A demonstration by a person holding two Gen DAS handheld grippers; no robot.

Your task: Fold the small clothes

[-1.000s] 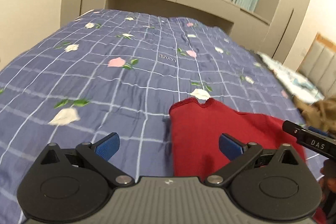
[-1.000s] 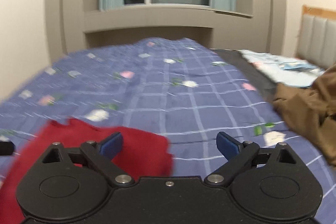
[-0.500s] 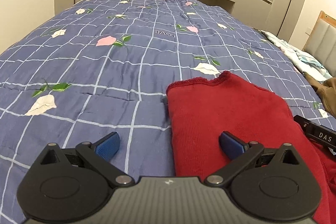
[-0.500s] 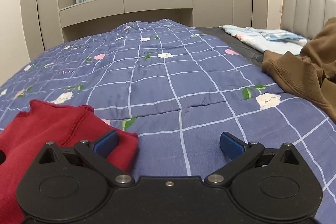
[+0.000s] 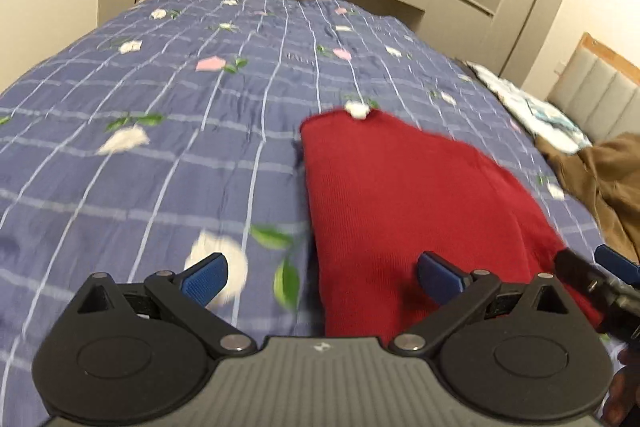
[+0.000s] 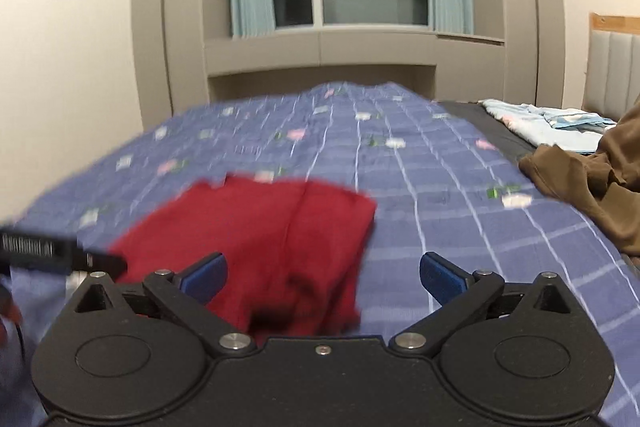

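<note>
Red garment folded flat on quilt; left tool, right tool both released, empty

The near end of the red garment is hidden behind the left gripper body, so its lower hem cannot be seen. In the right wrist view the red garment is smeared by motion and its edges are unclear, as is the print of the bedspread. The brown clothing is cut off by the right edge. The right gripper shows only in part at the frame's edge, and the lettering on the left gripper's side is too blurred to read.
</note>
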